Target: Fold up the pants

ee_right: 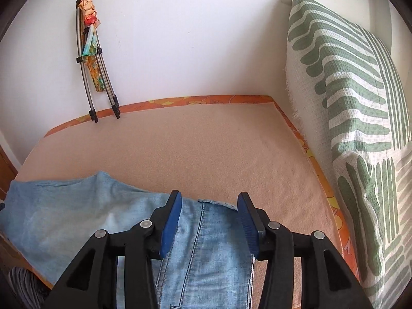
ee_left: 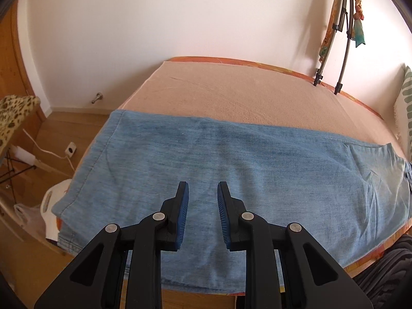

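Observation:
Light blue denim pants (ee_left: 231, 159) lie flat across the near part of a bed's peach blanket (ee_left: 231, 90), with the leg hems at the left hanging over the bed's edge. My left gripper (ee_left: 203, 188) hovers over the legs, its blue pads a little apart with nothing between them. In the right wrist view the waist end of the pants (ee_right: 206, 244) shows its dark seams. My right gripper (ee_right: 209, 198) stands open above it, pads wide apart on either side of the cloth and not pressing on it.
A green-striped pillow (ee_right: 347, 103) leans on the wall at the bed's right end. A folded metal frame (ee_right: 95, 64) rests against the back wall. Left of the bed on the wooden floor are a leopard-print cloth (ee_left: 15, 113) and white bags (ee_left: 54, 206).

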The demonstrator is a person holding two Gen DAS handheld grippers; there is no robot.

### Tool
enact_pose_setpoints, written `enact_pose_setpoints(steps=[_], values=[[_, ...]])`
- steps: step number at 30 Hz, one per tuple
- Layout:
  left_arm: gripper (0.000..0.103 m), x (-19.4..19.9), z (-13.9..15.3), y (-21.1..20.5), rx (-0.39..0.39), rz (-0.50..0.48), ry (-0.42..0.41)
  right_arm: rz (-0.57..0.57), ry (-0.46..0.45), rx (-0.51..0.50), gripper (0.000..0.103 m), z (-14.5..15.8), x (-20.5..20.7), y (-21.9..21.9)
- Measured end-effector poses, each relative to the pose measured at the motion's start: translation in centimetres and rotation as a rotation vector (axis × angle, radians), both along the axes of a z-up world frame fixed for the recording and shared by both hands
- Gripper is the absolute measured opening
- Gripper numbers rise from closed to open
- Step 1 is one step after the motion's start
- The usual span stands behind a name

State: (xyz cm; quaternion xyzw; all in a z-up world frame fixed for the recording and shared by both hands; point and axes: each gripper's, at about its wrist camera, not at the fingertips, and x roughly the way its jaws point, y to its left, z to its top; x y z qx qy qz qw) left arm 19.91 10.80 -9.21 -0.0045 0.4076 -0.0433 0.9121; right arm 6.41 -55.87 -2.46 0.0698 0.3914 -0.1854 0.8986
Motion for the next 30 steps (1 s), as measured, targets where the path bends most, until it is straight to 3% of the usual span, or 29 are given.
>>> enact_pose_setpoints(steps=[5,9,13,16,18,23,30], values=[[0.026,-0.6,0.9,4.2,0.000,0.060,-0.019,0.156,-0.041,-0.011,0.052,3.7,1.7,4.1],[0.026,-0.5,0.5,6.3,-0.005,0.083,-0.018,0.356,-0.041,0.023,0.056,3.9,4.8,8.8],[0.026,0.0,-0.7,7.1,-0.012,0.090,-0.002,0.538,0.006,0.058,0.055,1.9,8.9,13.5],[0.026,0.3,-1.4,7.4,-0.015,0.084,0.004,0.646,0.058,0.021,0.054,-0.1,12.1,16.9],[0.026,0.5,-1.9,7.6,-0.022,0.083,0.008,0.715,0.120,-0.003,0.035,-1.6,14.2,18.9],[0.026,1.0,-2.6,7.7,-0.069,0.082,0.009,0.887,0.257,-0.017,0.035,-5.9,18.7,23.4],[0.026,1.5,-3.8,6.8,-0.065,0.047,0.027,1.043,0.406,-0.096,0.028,-11.3,22.0,28.2]])
